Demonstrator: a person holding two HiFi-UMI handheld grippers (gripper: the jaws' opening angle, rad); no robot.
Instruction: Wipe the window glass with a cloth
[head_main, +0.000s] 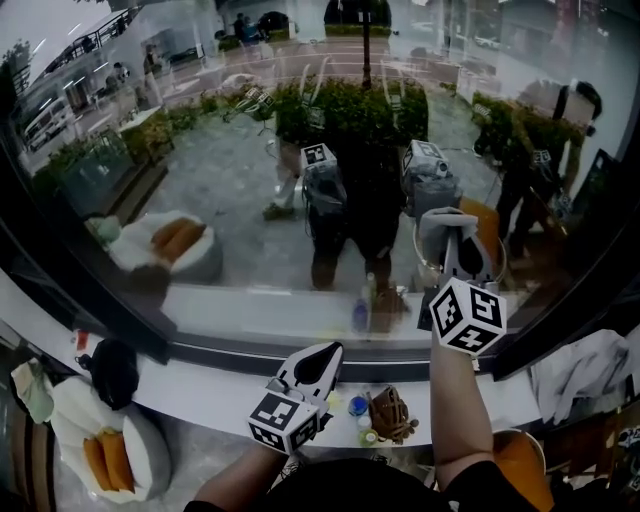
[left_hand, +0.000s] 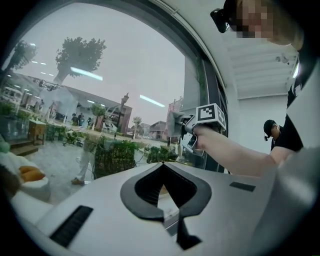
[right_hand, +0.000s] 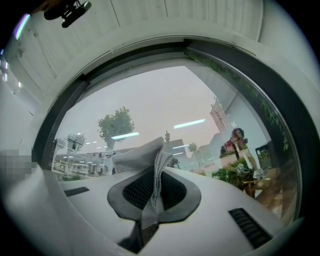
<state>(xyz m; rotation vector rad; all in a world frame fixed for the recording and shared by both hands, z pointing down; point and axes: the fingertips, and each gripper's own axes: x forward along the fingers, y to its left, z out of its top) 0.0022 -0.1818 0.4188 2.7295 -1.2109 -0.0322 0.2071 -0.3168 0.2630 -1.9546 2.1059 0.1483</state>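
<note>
Now, cloth (right_hand: 135, 159) between jaws of right gripper (right_hand: 159, 167) near window glass (head_main: 230, 180); left gripper (left_hand: 161, 165) jaws together.

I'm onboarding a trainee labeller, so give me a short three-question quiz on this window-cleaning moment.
1. True or false: the left gripper holds the cloth.
2. In the head view, which is raised higher before the window glass? A. left gripper B. right gripper C. both level
3. What sits between the left gripper's jaws?
Key: 1 false, the right gripper is shut on the cloth; 2 B; 3 nothing, they are shut and empty.
</note>
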